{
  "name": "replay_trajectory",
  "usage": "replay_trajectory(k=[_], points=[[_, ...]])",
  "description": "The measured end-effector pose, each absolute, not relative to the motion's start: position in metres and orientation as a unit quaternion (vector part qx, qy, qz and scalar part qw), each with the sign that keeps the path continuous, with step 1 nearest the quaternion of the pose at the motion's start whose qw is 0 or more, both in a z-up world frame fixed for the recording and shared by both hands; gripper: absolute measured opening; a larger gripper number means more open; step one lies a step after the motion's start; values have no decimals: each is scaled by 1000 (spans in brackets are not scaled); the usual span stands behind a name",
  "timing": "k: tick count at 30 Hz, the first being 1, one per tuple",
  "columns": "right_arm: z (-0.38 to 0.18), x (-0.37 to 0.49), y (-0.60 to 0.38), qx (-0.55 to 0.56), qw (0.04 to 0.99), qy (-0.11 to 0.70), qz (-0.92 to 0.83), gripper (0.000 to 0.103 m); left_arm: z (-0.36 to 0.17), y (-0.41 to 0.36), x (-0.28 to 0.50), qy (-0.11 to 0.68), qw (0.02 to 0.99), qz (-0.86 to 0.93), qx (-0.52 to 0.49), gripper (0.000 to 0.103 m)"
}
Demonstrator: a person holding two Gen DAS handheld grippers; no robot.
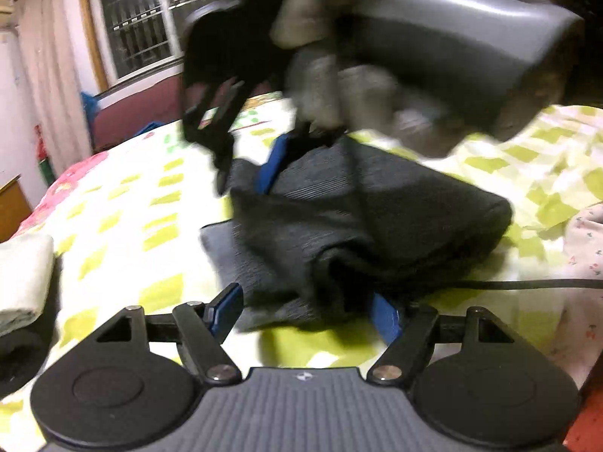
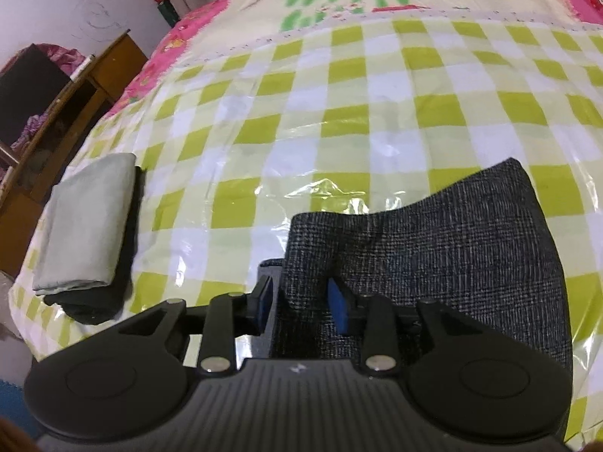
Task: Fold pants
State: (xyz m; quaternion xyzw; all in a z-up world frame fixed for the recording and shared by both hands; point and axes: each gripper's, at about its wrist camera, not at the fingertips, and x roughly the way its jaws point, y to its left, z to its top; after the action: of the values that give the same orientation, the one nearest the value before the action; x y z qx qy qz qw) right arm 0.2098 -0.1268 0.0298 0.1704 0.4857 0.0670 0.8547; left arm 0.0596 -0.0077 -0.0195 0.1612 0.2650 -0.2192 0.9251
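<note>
The dark grey pants (image 1: pixel 377 218) lie folded into a thick bundle on the green checked bed cover (image 1: pixel 162 196). My left gripper (image 1: pixel 305 312) stands wide, its blue pads on either side of the bundle's near end, and the left pad shows a small gap to the cloth. In the left wrist view my right gripper (image 1: pixel 245 177) is blurred, held by a gloved hand (image 1: pixel 320 86) over the far end of the bundle. In its own view, the right gripper (image 2: pixel 301 301) is open, with a ridge of the pants (image 2: pixel 452 245) between its pads.
A folded pale cloth (image 2: pixel 86 222) rests on a dark garment at the bed's left edge, also seen as the pale cloth (image 1: pixel 22 275). A wooden shelf (image 2: pixel 56 113) stands beyond it. A black cable (image 1: pixel 527 284) runs across the bed at right, near a floral fabric (image 1: pixel 588 256).
</note>
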Motion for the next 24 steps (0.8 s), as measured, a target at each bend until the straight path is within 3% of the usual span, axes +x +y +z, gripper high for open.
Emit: replay_trajectory(k=[14, 24], points=[[51, 165, -156, 139, 884, 428, 127, 34, 24, 7, 14, 210, 948, -185, 153, 89], [48, 194, -171, 113, 879, 437, 152, 37, 17, -34, 43, 265, 933, -189, 153, 90]])
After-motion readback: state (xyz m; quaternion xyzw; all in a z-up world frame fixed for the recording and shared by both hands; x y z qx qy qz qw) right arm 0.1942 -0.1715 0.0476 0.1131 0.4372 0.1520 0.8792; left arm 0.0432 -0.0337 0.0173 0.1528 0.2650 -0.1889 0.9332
